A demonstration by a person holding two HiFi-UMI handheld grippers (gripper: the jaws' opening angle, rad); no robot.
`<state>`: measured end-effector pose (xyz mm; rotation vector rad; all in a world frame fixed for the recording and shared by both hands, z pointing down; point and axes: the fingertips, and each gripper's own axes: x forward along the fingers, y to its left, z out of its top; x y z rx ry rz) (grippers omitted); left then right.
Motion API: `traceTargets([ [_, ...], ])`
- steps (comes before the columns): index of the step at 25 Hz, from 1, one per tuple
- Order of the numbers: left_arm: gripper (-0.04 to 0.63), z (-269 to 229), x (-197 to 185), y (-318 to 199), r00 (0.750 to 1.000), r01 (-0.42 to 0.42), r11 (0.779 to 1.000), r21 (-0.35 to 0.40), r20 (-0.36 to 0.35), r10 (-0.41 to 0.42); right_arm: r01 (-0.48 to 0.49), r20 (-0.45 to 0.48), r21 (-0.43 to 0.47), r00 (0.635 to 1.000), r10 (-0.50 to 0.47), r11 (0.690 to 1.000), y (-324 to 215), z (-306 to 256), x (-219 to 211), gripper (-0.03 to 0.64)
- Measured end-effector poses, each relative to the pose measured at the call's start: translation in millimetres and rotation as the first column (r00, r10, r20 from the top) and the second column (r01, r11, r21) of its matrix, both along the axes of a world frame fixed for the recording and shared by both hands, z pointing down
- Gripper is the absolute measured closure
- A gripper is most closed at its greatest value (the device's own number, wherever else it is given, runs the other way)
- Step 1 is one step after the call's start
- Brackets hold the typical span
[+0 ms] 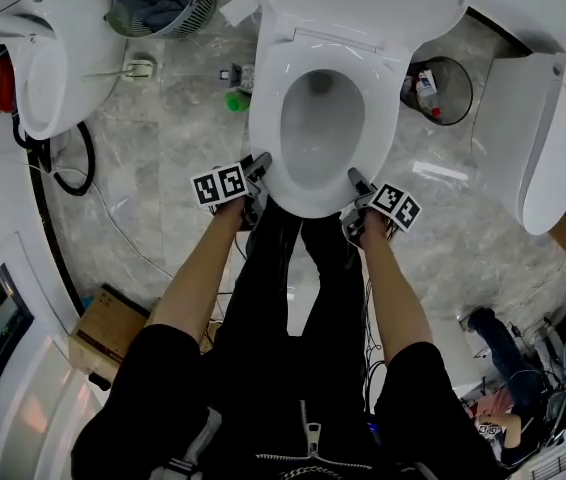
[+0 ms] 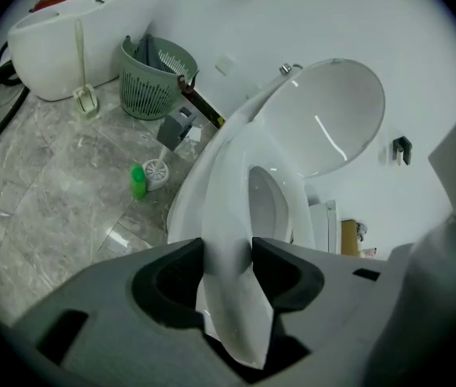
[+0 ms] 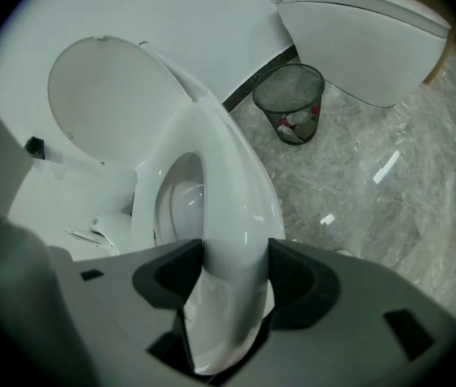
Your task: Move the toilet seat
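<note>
A: Where is the toilet seat [image 1: 266,108] in all this?

B: It lies flat, or very nearly flat, over the bowl [image 1: 320,133], just in front of the person's legs. The lid [image 1: 363,3] behind it stands raised.

A: And the grippers?

B: Both are on the seat's front rim. The left gripper [image 1: 256,171] has it at the front left and the right gripper [image 1: 355,183] at the front right. In the left gripper view the jaws stand at a middling width, with the seat's edge [image 2: 228,216] clamped between the pads. The right gripper view shows the same, with the pads pressed on either side of the white rim [image 3: 232,216].

A: So the grasp is made. Has the seat gone anywhere?

B: Not that anyone could see. In the head view it sits squarely over the bowl's opening. Whether a gap has opened beneath it cannot be told.

A: What is left, then?

B: By the look of it, nearly all of the moving. The seat probably has to swing up on its hinge toward the lid. The person would need to raise both grips together, since the glossy rim could slide out of the pads.
</note>
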<state>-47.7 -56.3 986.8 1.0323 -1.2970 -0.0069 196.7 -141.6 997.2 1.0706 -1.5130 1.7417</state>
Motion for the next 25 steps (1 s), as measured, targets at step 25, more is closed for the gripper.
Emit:
traceTargets([
  [25, 0.387, -206.1, -48.1, -111.4, 0.893, 0.390, 0.906, 0.162, -0.304, -0.330, -0.481, 0.376, -0.023, 0.808, 0.453, 0.877, -118.2, -210.3, -29.0, 0.422],
])
